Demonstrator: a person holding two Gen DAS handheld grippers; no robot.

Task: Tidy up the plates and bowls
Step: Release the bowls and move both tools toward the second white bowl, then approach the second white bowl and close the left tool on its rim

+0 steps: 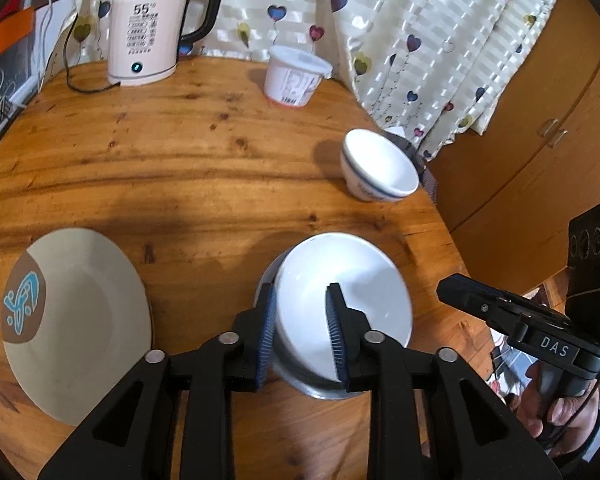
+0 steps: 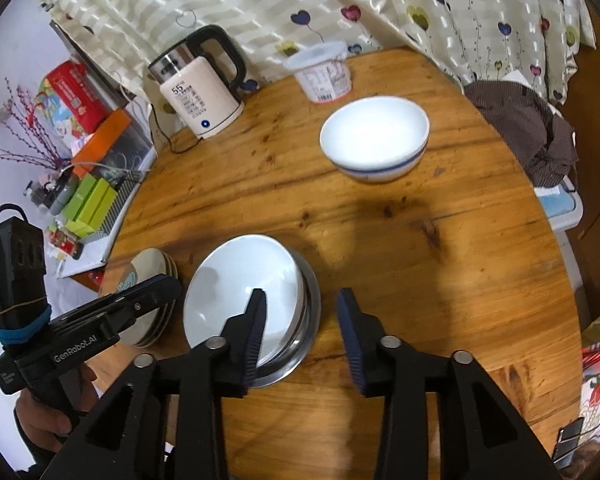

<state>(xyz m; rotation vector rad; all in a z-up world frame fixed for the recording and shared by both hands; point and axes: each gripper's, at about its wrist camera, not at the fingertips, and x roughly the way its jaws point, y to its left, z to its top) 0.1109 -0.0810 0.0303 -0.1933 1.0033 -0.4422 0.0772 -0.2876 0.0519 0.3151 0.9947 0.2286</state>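
Observation:
My left gripper [image 1: 300, 316] is closed on the near rim of a plain white bowl [image 1: 352, 292], tilted and resting in a steel bowl [image 1: 320, 390]. The same pair shows in the right wrist view, white bowl [image 2: 240, 284] in steel bowl [image 2: 310, 320]. A beige plate stack with a brown and blue mark [image 1: 80, 320] lies at the left, also in the right wrist view [image 2: 152, 268]. A white bowl with a blue stripe [image 1: 380, 168] stands at the far right, also in the right wrist view [image 2: 374, 138]. My right gripper [image 2: 302, 320] is open and empty beside the steel bowl.
The round wooden table [image 1: 200, 160] carries an electric kettle with cord [image 1: 148, 32] and a lidded white tub [image 1: 294, 76] at the back. A heart-patterned curtain [image 1: 420, 40] hangs behind. A brown cloth [image 2: 528, 132] lies beyond the table's right edge. Cluttered shelf items [image 2: 92, 196] stand left.

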